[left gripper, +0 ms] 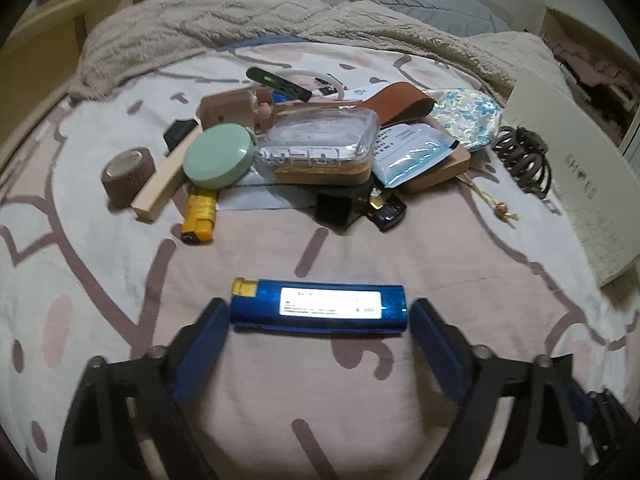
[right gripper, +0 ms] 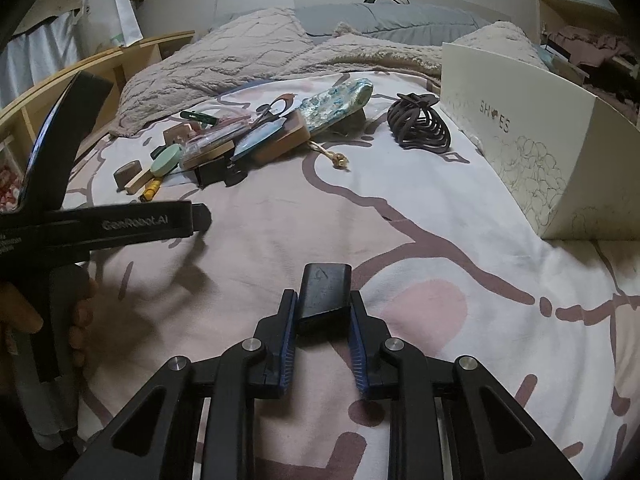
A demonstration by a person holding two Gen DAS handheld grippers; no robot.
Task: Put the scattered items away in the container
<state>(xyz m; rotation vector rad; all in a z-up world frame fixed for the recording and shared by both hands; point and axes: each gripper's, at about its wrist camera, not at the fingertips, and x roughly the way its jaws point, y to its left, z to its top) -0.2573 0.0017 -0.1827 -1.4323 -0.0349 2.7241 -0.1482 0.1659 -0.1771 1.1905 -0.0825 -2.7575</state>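
Note:
A blue battery pack (left gripper: 320,300) with a yellow end lies crosswise on the patterned bed sheet. My left gripper (left gripper: 319,313) spans it lengthwise, with one blue fingertip against each end. In the right wrist view, my right gripper (right gripper: 323,300) is shut on a small black block (right gripper: 325,296), low over the sheet. The white shoe box (right gripper: 540,152) stands at the right, and its side also shows in the left wrist view (left gripper: 572,184). The left gripper's black body (right gripper: 120,224) and the hand holding it (right gripper: 80,320) appear at the left.
A pile of scattered items lies mid-bed: a green round case (left gripper: 219,156), a clear plastic case (left gripper: 320,140), a brown tape roll (left gripper: 128,178), a yellow item (left gripper: 199,216), a wooden block (left gripper: 160,188) and a dark hair claw (left gripper: 524,160). A beige blanket (left gripper: 240,12) is bunched behind. A wooden shelf (right gripper: 120,60) runs along the left.

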